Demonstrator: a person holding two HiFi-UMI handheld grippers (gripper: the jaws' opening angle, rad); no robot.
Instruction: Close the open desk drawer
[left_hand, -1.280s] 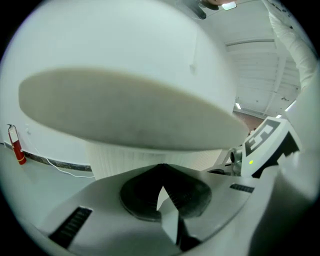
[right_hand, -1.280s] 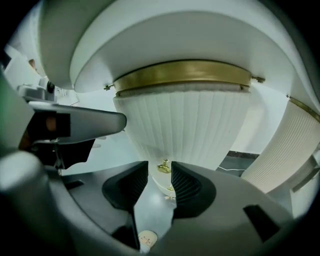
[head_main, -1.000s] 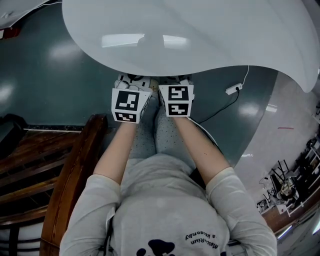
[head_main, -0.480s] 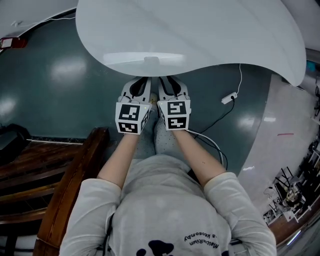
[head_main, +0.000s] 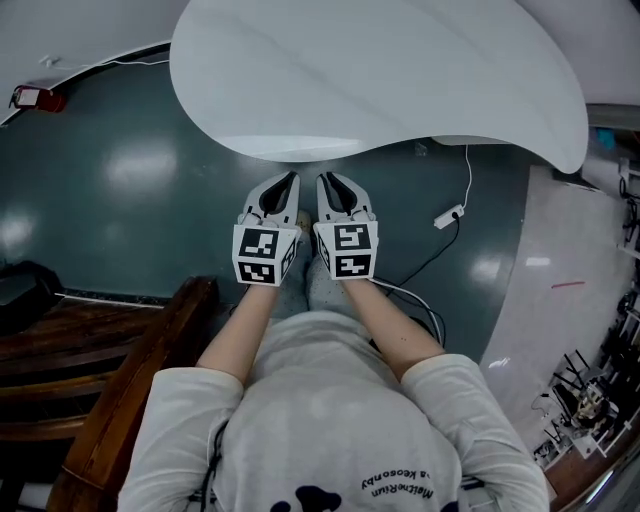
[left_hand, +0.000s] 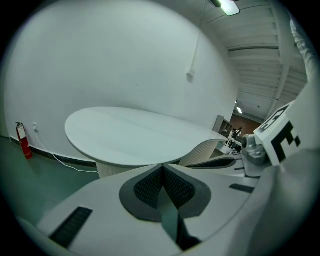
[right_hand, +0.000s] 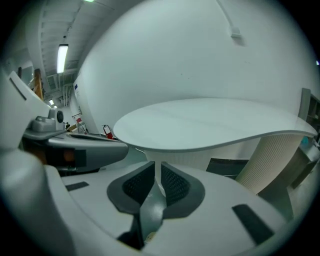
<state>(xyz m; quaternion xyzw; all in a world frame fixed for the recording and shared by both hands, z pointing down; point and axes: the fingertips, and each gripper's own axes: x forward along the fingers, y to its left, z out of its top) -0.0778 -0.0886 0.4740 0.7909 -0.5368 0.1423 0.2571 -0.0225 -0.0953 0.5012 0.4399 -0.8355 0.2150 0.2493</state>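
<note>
Right hand-held gripper (head_main: 336, 182), empty, has just narrowed to a slit beside the pressed-together left hand-held gripper (head_main: 284, 184), both now drawn back from under the worktop (head_main: 380, 70) at 12 o'clock; no open drawer shows, so closing seems done.

A white, curved tabletop (head_main: 400, 80) with a smooth, glossy face stands on a ribbed pedestal (right_hand: 272, 160) over a dark green, shiny floor (head_main: 120, 200). On the floor, a white cable (head_main: 467, 170) runs to a power strip (head_main: 449, 215), a red fire extinguisher (head_main: 35, 98) sits by the wall, and dark wooden furniture (head_main: 110, 400) stands at lower left
</note>
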